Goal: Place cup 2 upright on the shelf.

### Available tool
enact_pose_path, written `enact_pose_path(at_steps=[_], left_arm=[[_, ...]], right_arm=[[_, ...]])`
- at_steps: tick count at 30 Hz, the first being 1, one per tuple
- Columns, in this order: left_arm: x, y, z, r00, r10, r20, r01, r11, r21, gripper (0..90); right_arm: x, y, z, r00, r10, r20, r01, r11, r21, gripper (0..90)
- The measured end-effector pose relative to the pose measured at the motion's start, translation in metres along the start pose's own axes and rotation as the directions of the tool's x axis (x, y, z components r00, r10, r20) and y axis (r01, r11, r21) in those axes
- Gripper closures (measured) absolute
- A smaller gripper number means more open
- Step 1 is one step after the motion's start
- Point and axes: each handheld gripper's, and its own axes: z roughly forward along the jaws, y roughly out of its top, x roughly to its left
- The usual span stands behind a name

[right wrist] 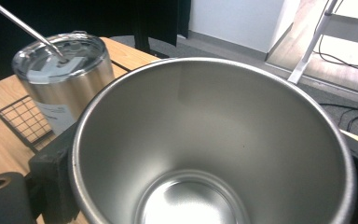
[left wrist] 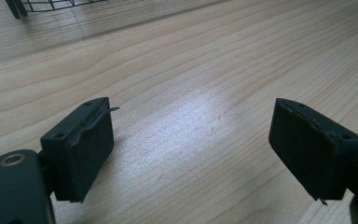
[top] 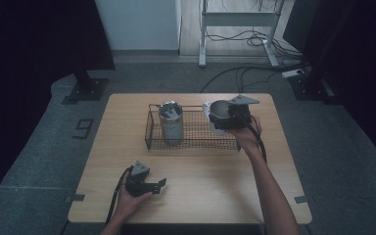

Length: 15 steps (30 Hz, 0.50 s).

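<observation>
- An open steel cup (right wrist: 214, 140) is clamped between the jaws of the right gripper (top: 231, 116), one jaw on each side of its wall.
- The cup is held at the right end of the wire basket (top: 196, 142), above its rim, mouth towards the gripper's camera.
- A lidded tumbler (top: 170, 122) with a straw (right wrist: 23, 27) is seen standing upright in the basket's left part, well apart from the cup.
- The left gripper (top: 149, 185) is held near the table's (top: 200, 186) front edge, well short of the basket, jaws spread over bare wood with nothing between them.
</observation>
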Motion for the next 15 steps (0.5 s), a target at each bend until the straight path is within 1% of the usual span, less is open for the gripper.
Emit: enact_pose_path(at_steps=[4, 7, 15], left_arm=[[0.000, 0.000, 0.000, 1.0000, 0.002, 0.000, -0.002, 1.0000, 0.001, 14.4], [0.000, 0.000, 0.000, 1.0000, 0.000, 0.001, 0.000, 1.0000, 0.002, 14.4], [0.000, 0.000, 0.000, 1.0000, 0.001, 0.002, -0.001, 1.0000, 0.004, 14.4]], right_arm=[[-0.007, -0.004, 0.007, 0.9998, 0.019, 0.007, -0.019, 1.000, 0.004, 6.5], [-0.009, -0.006, 0.009, 0.9997, 0.021, 0.012, -0.021, 1.000, 0.009, 6.5], [-0.018, -0.014, 0.020, 0.9988, 0.044, 0.023, -0.044, 0.999, 0.022, 6.5]])
